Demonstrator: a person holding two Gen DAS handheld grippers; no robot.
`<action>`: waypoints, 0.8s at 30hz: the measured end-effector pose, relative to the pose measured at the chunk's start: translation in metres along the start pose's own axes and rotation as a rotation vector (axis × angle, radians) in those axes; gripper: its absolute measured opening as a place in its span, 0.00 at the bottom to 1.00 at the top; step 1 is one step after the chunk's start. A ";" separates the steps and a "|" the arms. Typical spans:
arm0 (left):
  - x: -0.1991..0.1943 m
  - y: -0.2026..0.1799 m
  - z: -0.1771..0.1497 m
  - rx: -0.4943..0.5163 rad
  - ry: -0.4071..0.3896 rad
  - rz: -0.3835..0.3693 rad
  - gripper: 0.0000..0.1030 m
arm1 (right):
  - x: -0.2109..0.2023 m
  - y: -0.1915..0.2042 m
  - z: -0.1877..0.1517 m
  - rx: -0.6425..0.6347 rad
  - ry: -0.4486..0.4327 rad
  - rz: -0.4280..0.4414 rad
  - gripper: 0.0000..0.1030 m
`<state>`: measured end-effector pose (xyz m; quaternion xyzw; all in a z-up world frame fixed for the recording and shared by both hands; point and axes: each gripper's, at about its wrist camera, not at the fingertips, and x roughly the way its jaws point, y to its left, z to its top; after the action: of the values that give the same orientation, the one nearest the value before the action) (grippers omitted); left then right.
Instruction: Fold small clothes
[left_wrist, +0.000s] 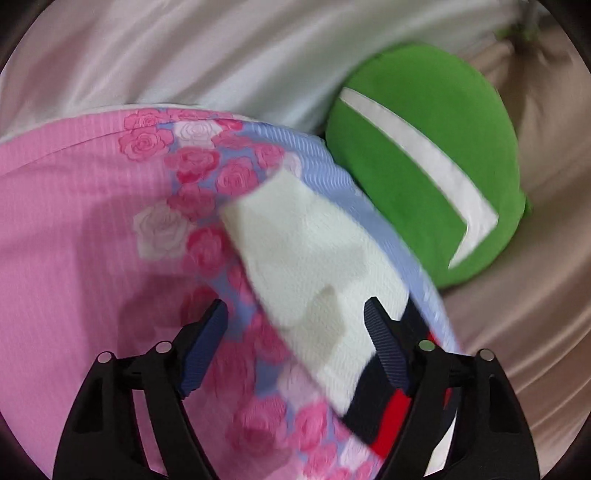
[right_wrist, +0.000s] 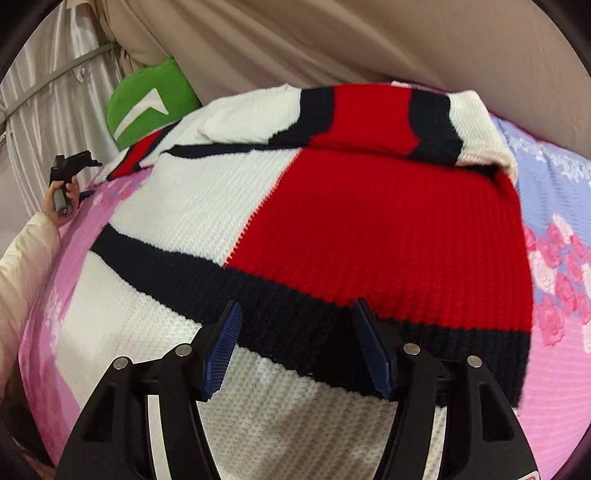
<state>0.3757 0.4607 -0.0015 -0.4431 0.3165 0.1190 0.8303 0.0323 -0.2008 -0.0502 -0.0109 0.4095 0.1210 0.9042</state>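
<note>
Evidently a fold is under way: the sweater (right_wrist: 295, 221) is spread on the bed (right_wrist: 561, 369), one sleeve already laid across it. Both grippers' fingers (left gripper (left_wrist: 295, 350), right gripper (right_wrist: 295, 350)) are parted, nothing gripped. Next, an edge of the sweater must be pinched.

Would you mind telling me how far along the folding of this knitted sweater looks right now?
Partly done: the sweater lies on the rose-print bedcover with its upper part, sleeve stripes included, already turned over across the red panel. Nothing is in hand: the left gripper and right gripper are both open above the knit. Left: the lower white section and black band still look unfolded.
</note>
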 end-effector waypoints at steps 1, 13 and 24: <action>0.002 0.000 0.003 0.000 -0.002 -0.007 0.66 | -0.002 0.002 -0.001 -0.002 -0.006 -0.002 0.62; -0.078 -0.151 -0.055 0.446 -0.074 -0.202 0.07 | 0.002 0.005 -0.002 -0.005 -0.013 0.010 0.72; -0.071 -0.344 -0.380 0.993 0.301 -0.465 0.12 | -0.001 -0.006 -0.002 0.068 -0.033 0.069 0.72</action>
<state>0.3253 -0.0407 0.1159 -0.0698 0.3435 -0.2944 0.8891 0.0319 -0.2071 -0.0509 0.0357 0.3983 0.1382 0.9061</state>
